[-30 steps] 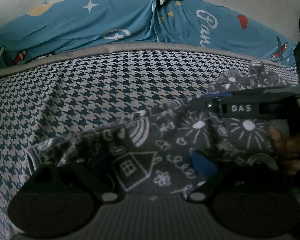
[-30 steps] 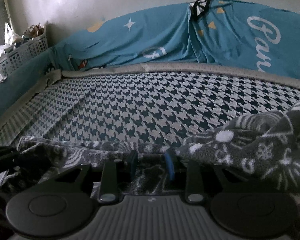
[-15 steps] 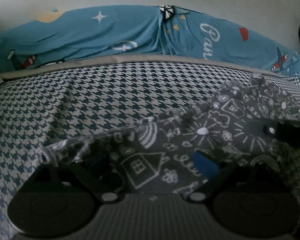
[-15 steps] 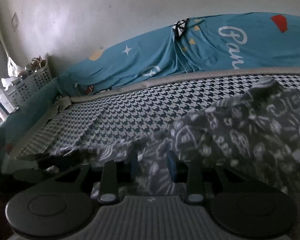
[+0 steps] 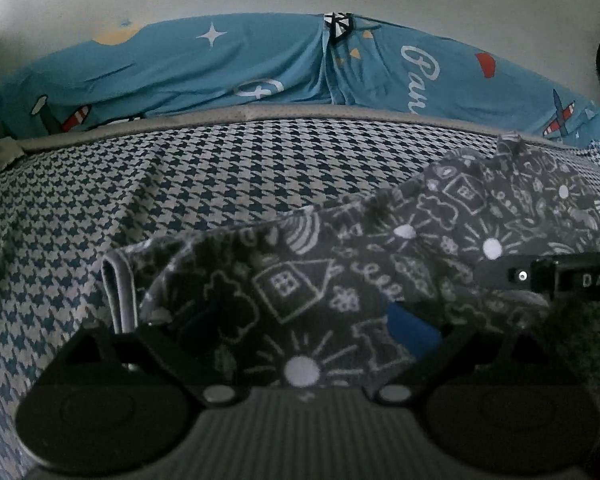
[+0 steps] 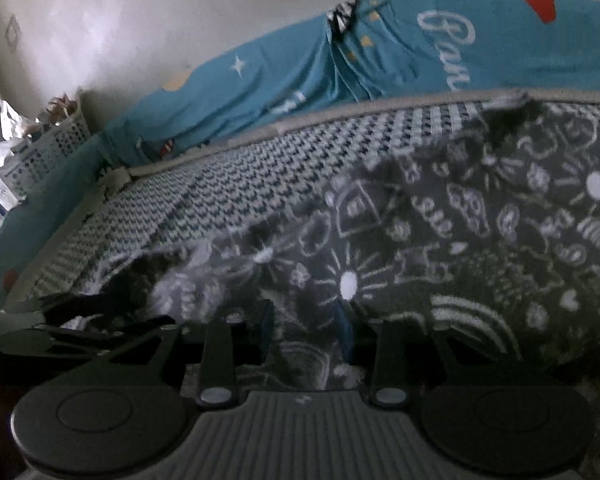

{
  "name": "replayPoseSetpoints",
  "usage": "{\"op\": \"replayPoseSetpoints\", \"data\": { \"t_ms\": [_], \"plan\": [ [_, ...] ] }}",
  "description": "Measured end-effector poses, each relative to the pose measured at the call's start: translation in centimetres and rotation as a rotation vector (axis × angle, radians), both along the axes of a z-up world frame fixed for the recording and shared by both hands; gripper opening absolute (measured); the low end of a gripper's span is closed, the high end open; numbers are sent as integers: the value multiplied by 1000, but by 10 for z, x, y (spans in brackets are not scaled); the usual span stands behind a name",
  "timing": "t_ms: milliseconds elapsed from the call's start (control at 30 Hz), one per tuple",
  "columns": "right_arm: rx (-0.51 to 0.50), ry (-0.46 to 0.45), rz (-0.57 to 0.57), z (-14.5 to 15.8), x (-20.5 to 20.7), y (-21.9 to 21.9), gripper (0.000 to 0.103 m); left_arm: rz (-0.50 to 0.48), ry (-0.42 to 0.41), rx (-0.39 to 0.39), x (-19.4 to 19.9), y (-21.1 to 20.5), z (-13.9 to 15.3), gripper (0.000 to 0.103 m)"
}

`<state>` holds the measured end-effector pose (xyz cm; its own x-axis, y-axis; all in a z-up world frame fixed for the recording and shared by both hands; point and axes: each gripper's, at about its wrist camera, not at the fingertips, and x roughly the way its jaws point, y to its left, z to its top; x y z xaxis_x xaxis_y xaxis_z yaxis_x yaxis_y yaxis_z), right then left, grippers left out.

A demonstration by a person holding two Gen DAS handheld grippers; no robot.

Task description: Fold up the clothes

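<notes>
Since a second ago the right gripper (image 6: pixel 305 320) has swung across: the grey printed cloth (image 6: pixel 440 240) now fills most of its view, where it only edged the frame before. Its jaws sit narrow, clamped on a fold of that cloth. Left gripper (image 5: pixel 300 332) has jaws wide apart with the cloth draped over them; can't tell if the pads press it. Cloth lies on the checked bed cover (image 5: pixel 180 184), blue sheet (image 5: pixel 228 68) behind along the wall.
</notes>
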<state>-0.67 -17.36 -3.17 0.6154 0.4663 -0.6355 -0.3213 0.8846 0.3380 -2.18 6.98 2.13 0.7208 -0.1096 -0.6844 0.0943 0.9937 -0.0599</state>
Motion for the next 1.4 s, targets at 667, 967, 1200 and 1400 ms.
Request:
{"op": "replayPoseSetpoints", "data": {
  "t_ms": [667, 967, 1200, 1400],
  "plan": [
    [-38, -36, 11, -8, -2, 2, 31, 54, -66, -45, -32, 4, 11, 99],
    [-6, -63, -6, -3, -8, -3, 29, 85, -74, -45, -56, 14, 11, 100],
    [34, -112, -58, 15, -32, -17, 29, 97, -77, -28, -63, 17, 8, 103],
    [33, -155, -16, 24, -58, -13, 29, 115, -77, -52, -63, 21, 8, 103]
  ]
}}
